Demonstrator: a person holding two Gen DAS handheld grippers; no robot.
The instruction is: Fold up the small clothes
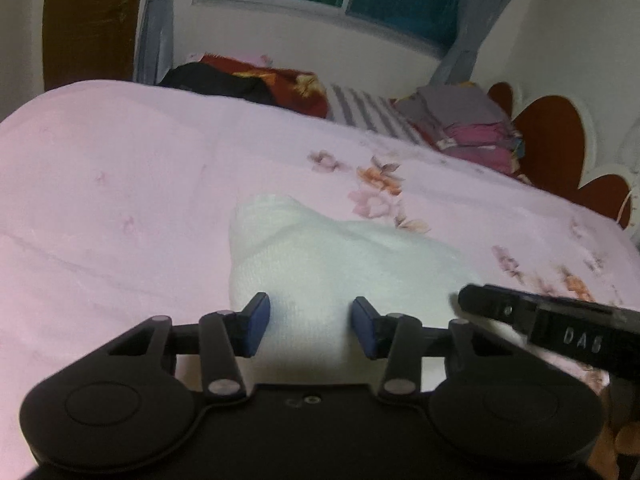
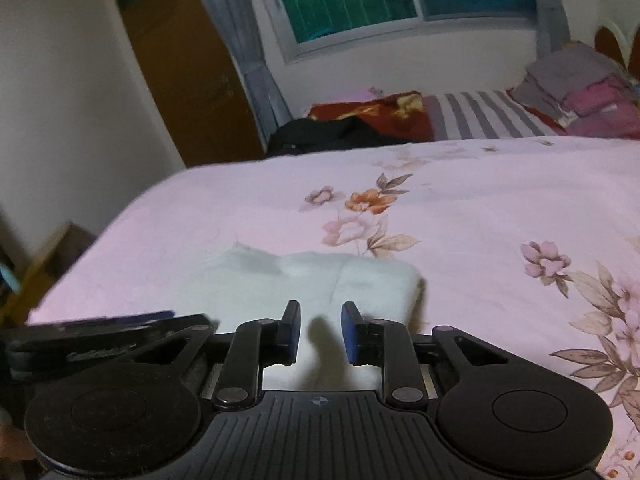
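Observation:
A small white knitted garment point(image 1: 320, 256) lies folded on the pink floral bedsheet point(image 1: 120, 184), just ahead of both grippers. My left gripper point(image 1: 311, 326) is open and empty, its blue pads above the garment's near edge. My right gripper point(image 2: 320, 332) is open and empty over the near edge of the same garment point(image 2: 320, 280). The right gripper's black body point(image 1: 552, 328) shows at the right of the left wrist view. The left gripper's body point(image 2: 100, 336) shows at the left of the right wrist view.
At the far side of the bed lie a black garment point(image 1: 216, 80), a red floral blanket point(image 1: 296, 88), a striped cloth point(image 1: 372, 116) and a stack of folded clothes point(image 1: 472, 128). A headboard point(image 1: 560, 136) stands at the right. The bed's left edge point(image 2: 100, 240) drops to the floor.

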